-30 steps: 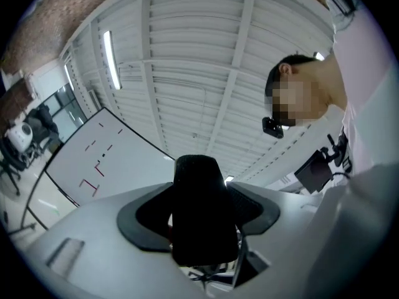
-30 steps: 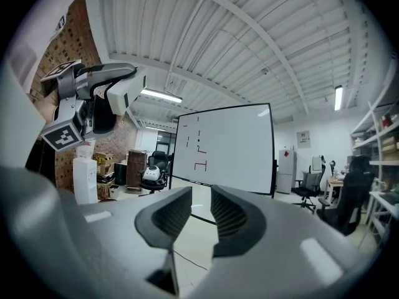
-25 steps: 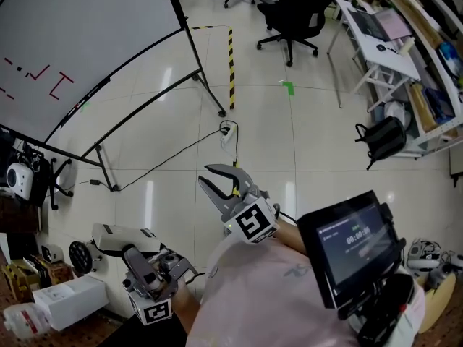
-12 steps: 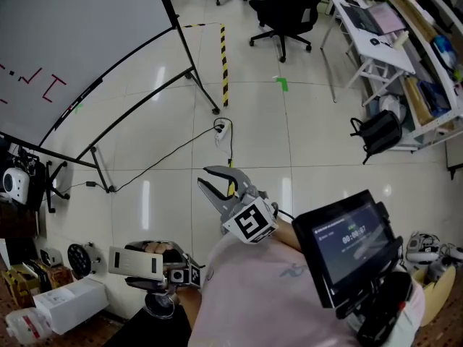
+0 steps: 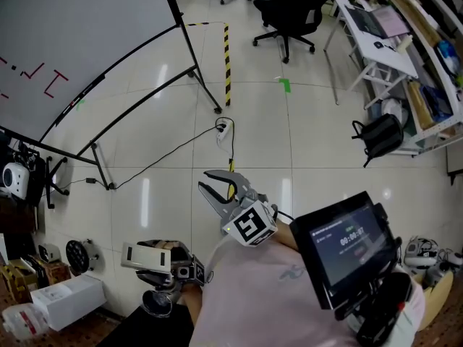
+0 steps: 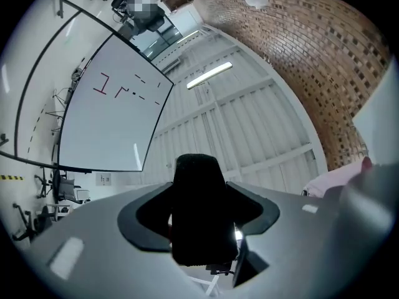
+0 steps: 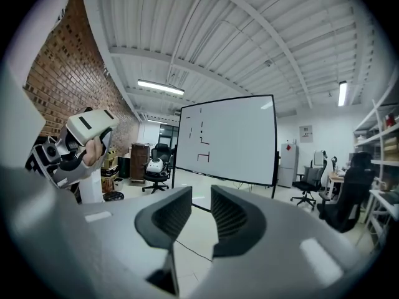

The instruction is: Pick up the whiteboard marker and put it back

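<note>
Left tool (image 5: 152, 257), sideways since a second ago, tight around the black whiteboard marker (image 6: 198, 210); right tool (image 5: 205, 180) agape, empty.

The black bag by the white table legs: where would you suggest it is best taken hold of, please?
Probably the strap loop at the top of the black bag, coming from the open floor side. The bag stands upright, and the table legs crowd its far side.
</note>
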The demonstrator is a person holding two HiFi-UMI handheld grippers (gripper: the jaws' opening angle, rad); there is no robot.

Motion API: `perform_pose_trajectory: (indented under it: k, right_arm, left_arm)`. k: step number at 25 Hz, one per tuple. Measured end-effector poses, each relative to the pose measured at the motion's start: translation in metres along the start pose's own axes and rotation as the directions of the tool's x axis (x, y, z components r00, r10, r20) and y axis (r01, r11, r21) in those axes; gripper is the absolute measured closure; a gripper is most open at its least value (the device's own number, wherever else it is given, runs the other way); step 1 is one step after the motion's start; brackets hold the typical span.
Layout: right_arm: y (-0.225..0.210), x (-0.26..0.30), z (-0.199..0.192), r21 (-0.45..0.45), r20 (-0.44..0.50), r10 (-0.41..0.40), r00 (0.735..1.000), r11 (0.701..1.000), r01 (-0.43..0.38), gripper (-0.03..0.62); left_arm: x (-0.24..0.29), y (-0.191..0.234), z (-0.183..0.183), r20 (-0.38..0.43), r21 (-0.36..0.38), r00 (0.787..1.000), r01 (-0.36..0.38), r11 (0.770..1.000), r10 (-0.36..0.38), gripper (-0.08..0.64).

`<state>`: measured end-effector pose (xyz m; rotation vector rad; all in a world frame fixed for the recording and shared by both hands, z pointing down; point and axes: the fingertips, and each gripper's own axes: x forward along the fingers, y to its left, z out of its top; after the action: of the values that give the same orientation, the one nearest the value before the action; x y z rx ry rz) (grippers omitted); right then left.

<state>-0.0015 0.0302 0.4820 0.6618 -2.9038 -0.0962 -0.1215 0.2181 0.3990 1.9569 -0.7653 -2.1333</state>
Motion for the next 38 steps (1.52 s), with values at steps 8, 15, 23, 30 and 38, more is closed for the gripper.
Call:
perform_pose_trajectory:
  k: [8, 15, 23, 30, 38]
  right_arm:
    - [-0.006, 0.006, -0.005, 0.0, -0.025, -0.018, 1.0, 1.0, 0.018, 0.508]
    - [-0.013, 0.006, -0.004, -0.005, -0.053, -0.033, 0.998, 0.999, 0.032, 0.508]
    - [-0.018, 0.006, -0.001, -0.015, -0.023, -0.058, 0.998, 0.998, 0.058, 0.508]
    - [-0.008, 0.018, 0.047, -0.042, 0.08, -0.031, 0.996, 0.999, 0.034, 0.508]
    - [0.004, 0.016, 0.054, -0.051, 0.059, -0.005, 0.998, 0.999, 0.008, 0.508]
  left_arm:
    - [-0.014, 0.005, 0.001, -0.048, -0.01, 0.998, 0.025, 1.0, -0.026, 0.287]
    - [-0.009, 0.007, -0.001, -0.069, -0.006, 0.997, 0.033, 0.999, -0.033, 0.288]
    - [0.027, 0.015, -0.025, -0.193, 0.114, 0.978, -0.054, 0.992, 0.076, 0.287]
    - [0.078, 0.049, -0.021, -0.186, 0.908, 0.783, -0.095, 0.409, 0.593, 0.287]
    - [0.09, 0.071, -0.034, -0.107, 0.986, 0.696, -0.019, 0.167, 0.71, 0.287]
